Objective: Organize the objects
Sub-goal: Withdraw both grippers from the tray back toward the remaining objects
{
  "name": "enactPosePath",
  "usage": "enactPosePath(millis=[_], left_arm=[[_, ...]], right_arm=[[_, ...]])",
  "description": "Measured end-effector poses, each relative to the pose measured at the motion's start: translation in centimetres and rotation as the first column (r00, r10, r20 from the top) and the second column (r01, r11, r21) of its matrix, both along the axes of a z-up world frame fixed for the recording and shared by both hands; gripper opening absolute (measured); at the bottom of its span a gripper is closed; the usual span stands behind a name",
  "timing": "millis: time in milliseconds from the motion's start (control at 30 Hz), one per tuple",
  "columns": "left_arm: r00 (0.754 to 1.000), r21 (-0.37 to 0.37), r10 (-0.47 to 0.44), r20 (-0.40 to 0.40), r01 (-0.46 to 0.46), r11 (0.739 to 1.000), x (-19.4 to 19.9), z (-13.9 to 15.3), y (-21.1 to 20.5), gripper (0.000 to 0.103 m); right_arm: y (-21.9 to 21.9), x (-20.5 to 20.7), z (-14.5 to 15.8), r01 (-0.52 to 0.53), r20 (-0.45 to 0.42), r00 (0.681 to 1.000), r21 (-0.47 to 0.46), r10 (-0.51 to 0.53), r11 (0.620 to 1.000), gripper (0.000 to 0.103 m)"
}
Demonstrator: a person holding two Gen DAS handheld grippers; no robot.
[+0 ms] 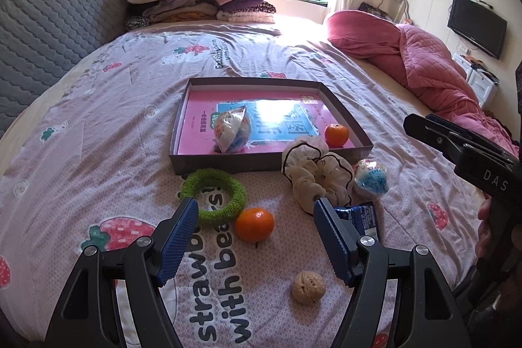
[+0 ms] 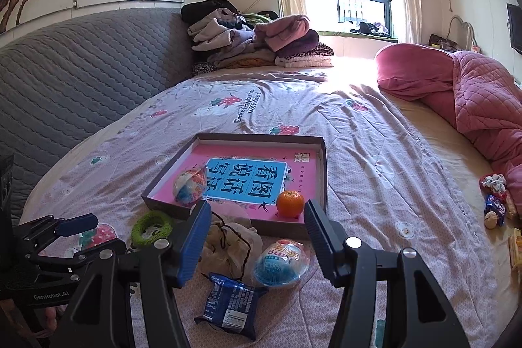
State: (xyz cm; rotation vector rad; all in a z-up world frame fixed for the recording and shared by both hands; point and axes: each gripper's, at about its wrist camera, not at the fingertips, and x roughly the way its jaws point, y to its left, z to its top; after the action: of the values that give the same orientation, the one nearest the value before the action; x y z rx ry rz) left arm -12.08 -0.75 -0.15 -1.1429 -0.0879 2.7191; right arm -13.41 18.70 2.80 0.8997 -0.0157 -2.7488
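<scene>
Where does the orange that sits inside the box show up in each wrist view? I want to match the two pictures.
Left wrist view: the orange in the box lies right of centre, in the near right corner of the box.
Right wrist view: the same orange lies at centre, just above the open right gripper.
Shared landmark: the pink book lining the box floor.

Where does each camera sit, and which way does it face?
Left wrist: on the left gripper, looking across the bed at a loose orange tangerine, a tan walnut and a shallow grey cardboard tray; the right gripper shows at right.
Right wrist: on the right gripper, facing a blue snack packet; the left gripper shows at left.
Shared: tray, green fuzzy ring, window.
</scene>
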Motion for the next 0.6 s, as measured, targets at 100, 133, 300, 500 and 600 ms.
enactPosePath(millis=[100,133,300,500,600], left_arm=[[1.000,-0.001,-0.013,0.016,0.013,1.000,0.4,-0.5,0.3,0.074],[1.000,-0.006,-0.015,0.019,0.015,1.000,0.5,-0.7,0.5,0.074],[0.999,-0.012,-0.027,0.037,0.027,1.000,1.0,-1.3,1.0,0.074],[0.998,-0.021,-0.040,0.047,0.041,0.999,1.7,-1.7,1.6,0.074],[0.997,-0.023,-0.046,0.058,0.047,0.999,1.9,-2.0,1.9,0.074]], right_arm=[[0.3,0.0,-0.5,0.008,0.014,1.000,0.000,-0.008,1.000,0.059],[0.3,0.0,-0.6,0.012,0.018,1.000,0.003,-0.012,1.000,0.059],[0.5,0.2,-1.0,0.022,0.021,1.000,0.017,-0.022,1.000,0.059],[0.4,0.4,-1.5,0.017,0.035,0.999,0.027,-0.018,0.999,0.059],[0.4,0.5,-1.8,0.017,0.043,0.999,0.032,-0.019,0.999,0.059]])
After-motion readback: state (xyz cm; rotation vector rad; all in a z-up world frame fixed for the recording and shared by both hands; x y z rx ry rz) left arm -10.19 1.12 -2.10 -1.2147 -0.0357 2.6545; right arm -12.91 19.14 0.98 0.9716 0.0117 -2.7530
